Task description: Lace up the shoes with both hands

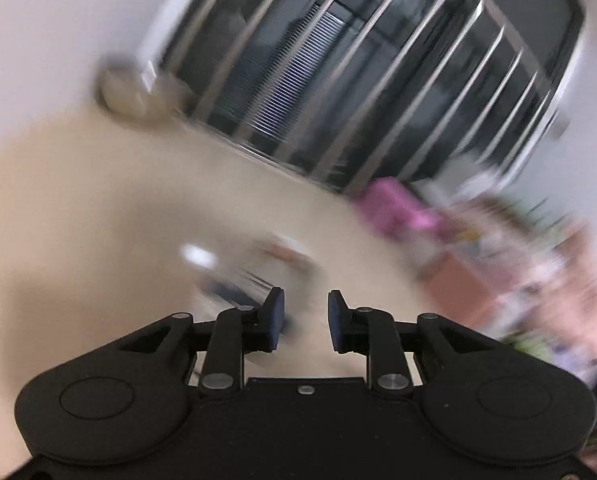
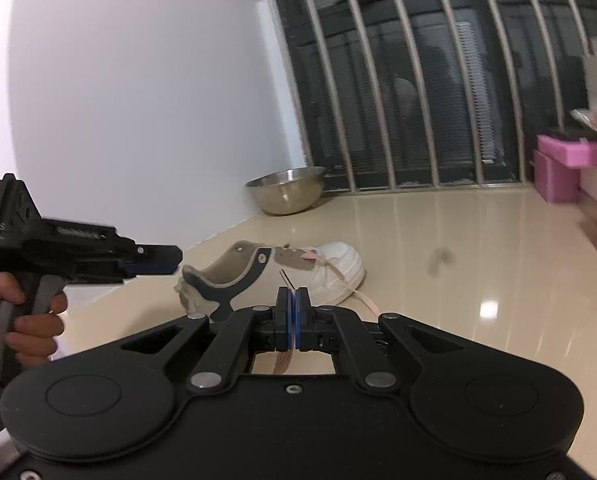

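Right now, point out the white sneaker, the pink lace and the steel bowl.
white sneaker (image 2: pixel 340 270), right wrist view, toe side
pink flat lace (image 2: pixel 364 299), right wrist view, loose stretch on floor
round steel bowl (image 2: pixel 286 192), right wrist view, inner wall

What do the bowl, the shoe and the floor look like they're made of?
Bowl: probably stainless steel, going by its silvery sheen and the reflections inside.
Shoe: smooth white upper, possibly leather or a synthetic; I can't tell which.
Floor: glossy beige, likely polished tile, mirroring the window bars and a light.
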A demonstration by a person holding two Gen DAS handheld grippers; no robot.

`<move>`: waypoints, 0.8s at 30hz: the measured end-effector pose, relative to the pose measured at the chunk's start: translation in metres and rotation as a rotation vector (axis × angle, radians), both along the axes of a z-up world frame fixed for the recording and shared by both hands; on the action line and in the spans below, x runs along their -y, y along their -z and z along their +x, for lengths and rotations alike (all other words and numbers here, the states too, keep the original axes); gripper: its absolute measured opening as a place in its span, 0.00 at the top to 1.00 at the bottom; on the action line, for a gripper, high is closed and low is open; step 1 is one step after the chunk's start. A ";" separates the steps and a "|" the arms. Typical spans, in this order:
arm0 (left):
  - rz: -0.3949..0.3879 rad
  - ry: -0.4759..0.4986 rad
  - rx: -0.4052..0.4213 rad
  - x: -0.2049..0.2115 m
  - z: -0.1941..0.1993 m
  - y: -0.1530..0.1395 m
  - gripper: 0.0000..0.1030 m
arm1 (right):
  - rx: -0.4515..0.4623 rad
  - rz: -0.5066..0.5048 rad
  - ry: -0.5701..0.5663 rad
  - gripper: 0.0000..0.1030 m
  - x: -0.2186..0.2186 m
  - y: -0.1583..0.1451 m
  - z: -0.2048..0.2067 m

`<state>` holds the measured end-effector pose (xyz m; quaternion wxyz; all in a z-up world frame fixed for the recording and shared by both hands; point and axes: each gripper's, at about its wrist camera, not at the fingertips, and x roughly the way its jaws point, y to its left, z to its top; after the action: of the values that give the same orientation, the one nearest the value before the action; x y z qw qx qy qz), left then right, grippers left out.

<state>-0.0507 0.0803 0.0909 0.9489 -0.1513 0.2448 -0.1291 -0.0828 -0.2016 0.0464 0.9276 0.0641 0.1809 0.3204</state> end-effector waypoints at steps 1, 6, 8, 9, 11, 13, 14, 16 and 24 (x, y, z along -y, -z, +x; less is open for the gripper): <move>0.101 -0.002 0.007 0.003 0.010 -0.006 0.60 | 0.004 0.002 0.001 0.99 -0.001 -0.001 0.001; 0.353 0.085 -0.014 0.021 0.066 -0.009 0.53 | 0.029 -0.001 0.003 0.99 -0.013 -0.010 0.009; 0.380 0.128 -0.044 0.027 0.085 -0.002 0.54 | 0.028 0.006 0.000 0.99 -0.019 -0.012 0.014; 0.384 0.154 -0.050 0.028 0.091 0.001 0.56 | 0.031 0.006 -0.001 0.99 -0.022 -0.013 0.017; 0.356 0.203 -0.068 0.028 0.097 0.007 0.76 | 0.041 -0.019 -0.005 0.99 -0.028 -0.015 0.022; 0.293 0.224 -0.081 0.023 0.102 0.011 0.84 | 0.057 -0.039 -0.004 0.99 -0.035 -0.019 0.034; 0.259 0.221 -0.085 0.019 0.103 0.012 0.85 | 0.060 -0.046 -0.006 0.99 -0.038 -0.021 0.041; 0.101 0.194 -0.115 -0.001 0.108 0.020 0.85 | 0.064 -0.062 -0.022 0.99 -0.052 -0.026 0.063; -0.356 0.125 -0.189 -0.059 0.118 0.048 0.85 | -0.053 -0.137 -0.150 0.99 -0.127 0.010 0.158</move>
<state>0.0677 0.1396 0.0431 0.8701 -0.3126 0.3152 -0.2143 0.0750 -0.0749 0.0367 0.8981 -0.0046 0.2309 0.3743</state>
